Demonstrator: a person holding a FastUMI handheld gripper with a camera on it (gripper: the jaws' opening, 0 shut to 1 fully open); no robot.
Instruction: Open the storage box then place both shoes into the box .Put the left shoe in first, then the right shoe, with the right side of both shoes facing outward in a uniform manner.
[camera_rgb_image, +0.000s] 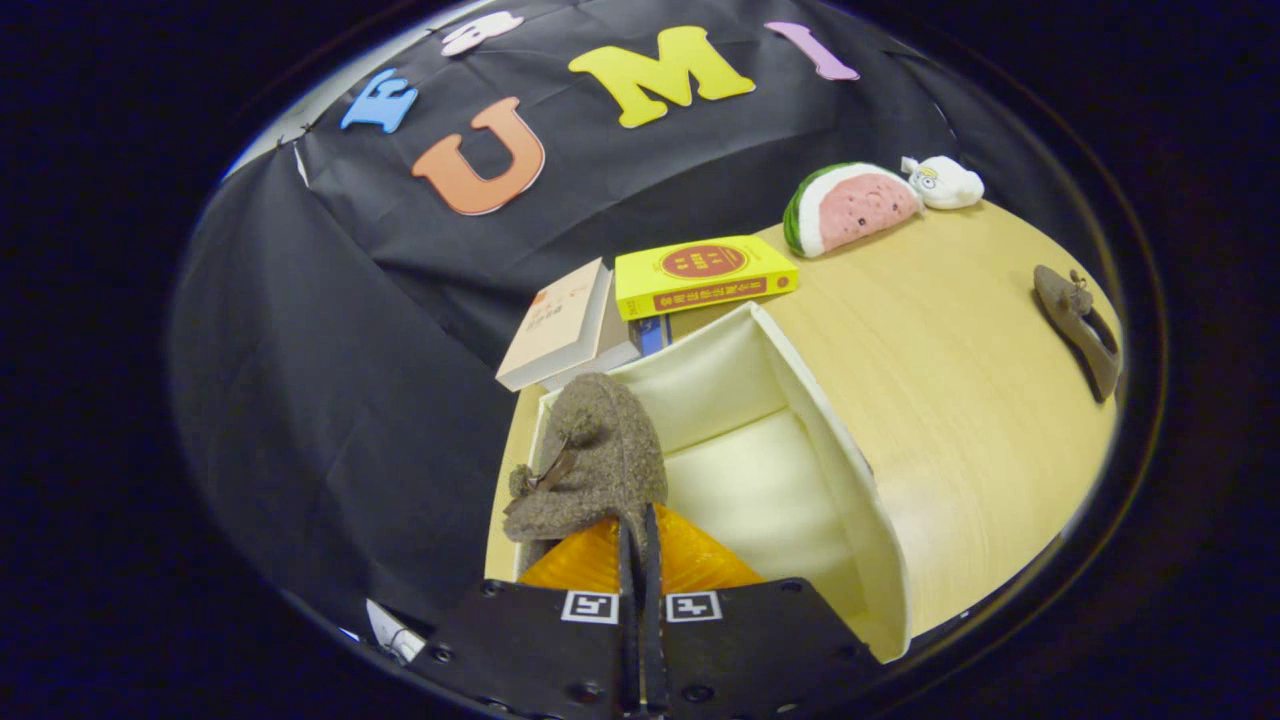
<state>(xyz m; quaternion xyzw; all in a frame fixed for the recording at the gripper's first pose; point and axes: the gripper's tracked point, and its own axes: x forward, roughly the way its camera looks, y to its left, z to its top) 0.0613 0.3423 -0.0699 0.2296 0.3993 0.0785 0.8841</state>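
Jaws pinch shoe (590, 455) above open box (800, 400).

Pale wood-grain worktop (960, 400) with rounded far edge, smooth, evenly lit, soft sheen, no hard shadows. Black creased cloth wall (330, 400) hangs behind and along worktop's left edge, folds and seams visible. At worktop's far edge: yellow hardcover book (700, 275) lying flat, cream paperback book (555, 325) just beside it, tilted against it. Farther along far edge: plush watermelon slice, green rind, pink flesh (850, 208), touching small white plush toy (945, 182).
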